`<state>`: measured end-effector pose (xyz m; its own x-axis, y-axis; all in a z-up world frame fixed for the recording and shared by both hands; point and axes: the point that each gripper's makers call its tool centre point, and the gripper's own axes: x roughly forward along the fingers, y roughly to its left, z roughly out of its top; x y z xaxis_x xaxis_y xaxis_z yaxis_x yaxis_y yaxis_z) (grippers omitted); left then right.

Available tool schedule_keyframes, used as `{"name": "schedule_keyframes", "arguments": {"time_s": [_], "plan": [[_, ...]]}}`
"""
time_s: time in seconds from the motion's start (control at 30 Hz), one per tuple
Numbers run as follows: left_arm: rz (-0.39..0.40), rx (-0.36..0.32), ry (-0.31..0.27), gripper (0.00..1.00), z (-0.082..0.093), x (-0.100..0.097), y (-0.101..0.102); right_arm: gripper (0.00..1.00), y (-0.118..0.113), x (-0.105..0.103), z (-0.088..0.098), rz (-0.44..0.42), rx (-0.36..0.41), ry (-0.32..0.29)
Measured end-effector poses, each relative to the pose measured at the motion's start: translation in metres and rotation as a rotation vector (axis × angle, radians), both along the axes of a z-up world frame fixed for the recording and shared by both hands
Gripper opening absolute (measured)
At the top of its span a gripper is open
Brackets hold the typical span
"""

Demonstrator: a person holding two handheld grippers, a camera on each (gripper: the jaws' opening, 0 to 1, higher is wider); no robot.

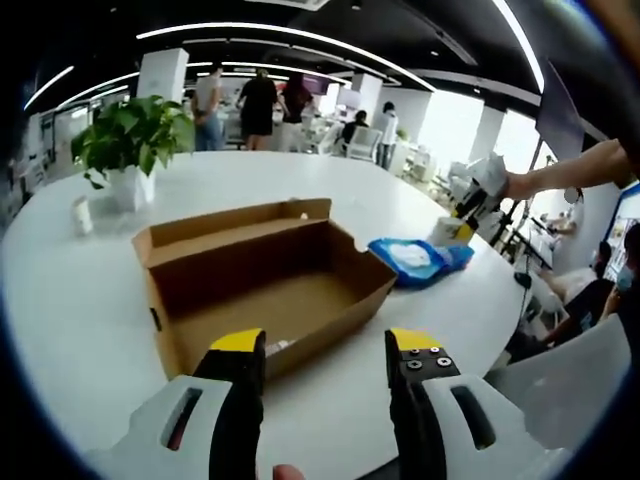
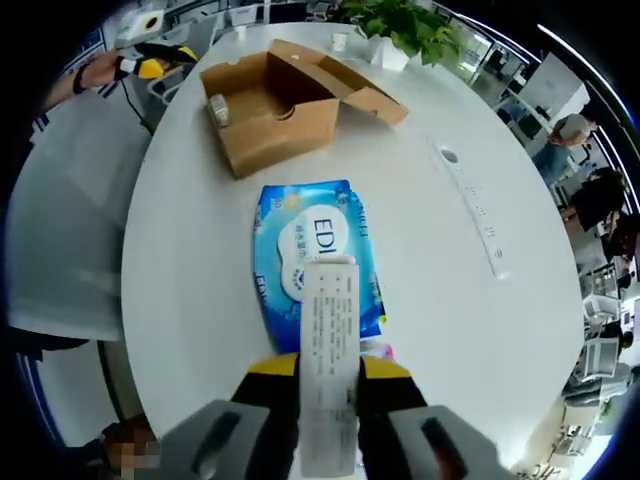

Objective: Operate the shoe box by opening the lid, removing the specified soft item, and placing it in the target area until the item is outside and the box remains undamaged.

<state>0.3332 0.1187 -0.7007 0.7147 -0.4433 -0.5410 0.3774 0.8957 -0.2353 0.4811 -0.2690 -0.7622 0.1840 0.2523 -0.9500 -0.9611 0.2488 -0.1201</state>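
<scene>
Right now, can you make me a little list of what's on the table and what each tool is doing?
box: open cardboard shoe box, looks empty inside
wipes: blue wet-wipes pack flat on the white table, outside the box
right tool: shut on a white printed strip
left tool: open, holding nothing, at the box's near wall
plant: potted plant beyond the box

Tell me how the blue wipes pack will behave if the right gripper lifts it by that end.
The blue wipes pack looks like a soft film pouch lying flat, so it would probably sag. The right gripper seems closed on its white label flap, which might peel. The glossy film could be slippery.
</scene>
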Motion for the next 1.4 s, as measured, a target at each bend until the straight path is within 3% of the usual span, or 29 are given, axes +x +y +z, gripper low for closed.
{"name": "schedule_keyframes", "arguments": {"time_s": [0.3, 0.8, 1.4], "plan": [[0.006, 0.01, 0.005, 0.49, -0.002, -0.002, 0.0, 0.17, -0.016, 0.02, 0.001, -0.009, -0.014, -0.016], [-0.001, 0.029, 0.016, 0.5, -0.007, -0.003, 0.0, 0.17, -0.029, 0.034, 0.0, -0.026, -0.018, -0.035], [-0.001, 0.036, 0.029, 0.5, -0.012, -0.003, 0.002, 0.17, -0.037, 0.058, -0.01, 0.023, -0.056, -0.048]]}}
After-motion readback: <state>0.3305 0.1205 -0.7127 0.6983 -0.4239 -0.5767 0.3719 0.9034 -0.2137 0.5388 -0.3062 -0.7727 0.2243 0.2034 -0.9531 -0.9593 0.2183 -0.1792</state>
